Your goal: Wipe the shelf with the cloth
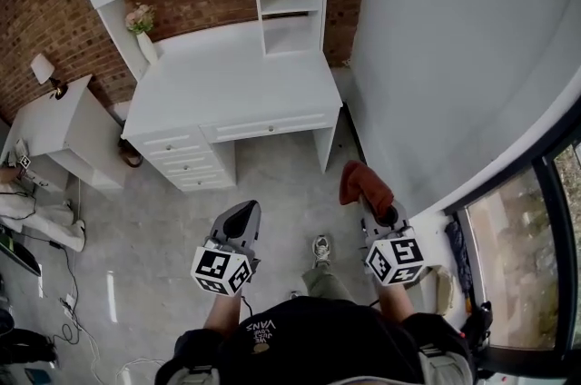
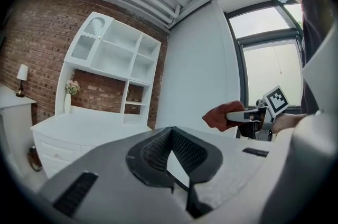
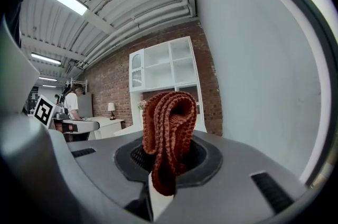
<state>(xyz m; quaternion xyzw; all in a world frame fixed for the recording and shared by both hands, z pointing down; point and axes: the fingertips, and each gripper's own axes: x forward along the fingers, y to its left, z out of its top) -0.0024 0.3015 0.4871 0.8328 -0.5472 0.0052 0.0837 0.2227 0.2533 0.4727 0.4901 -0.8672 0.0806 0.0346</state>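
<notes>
You hold two grippers. Your left gripper (image 1: 241, 212) has its two jaws pressed together at the tips, with nothing between them. Your right gripper (image 1: 381, 212) pinches the one cloth (image 3: 168, 133), a rust-red knitted piece that is folded and stands up from between the jaws. The cloth is in the air, well apart from the shelf (image 1: 289, 4).

There is one white desk (image 1: 227, 83) in front of the brick wall (image 1: 195, 2), and the shelf stands on its back part. On the desk is one vase (image 1: 145, 44) with pink flowers. At its left side the desk has three small drawers (image 1: 186, 163), as far as I can count, and one wide drawer under the top. One lamp (image 1: 43, 68) stands on a smaller white cabinet (image 1: 73, 129) beside it.

Each gripper carries one cube (image 1: 221, 270) with black square markers, so there are two cubes. On your black top (image 1: 309, 342) the word "VANS" can be read; the line under it is too small to read.
</notes>
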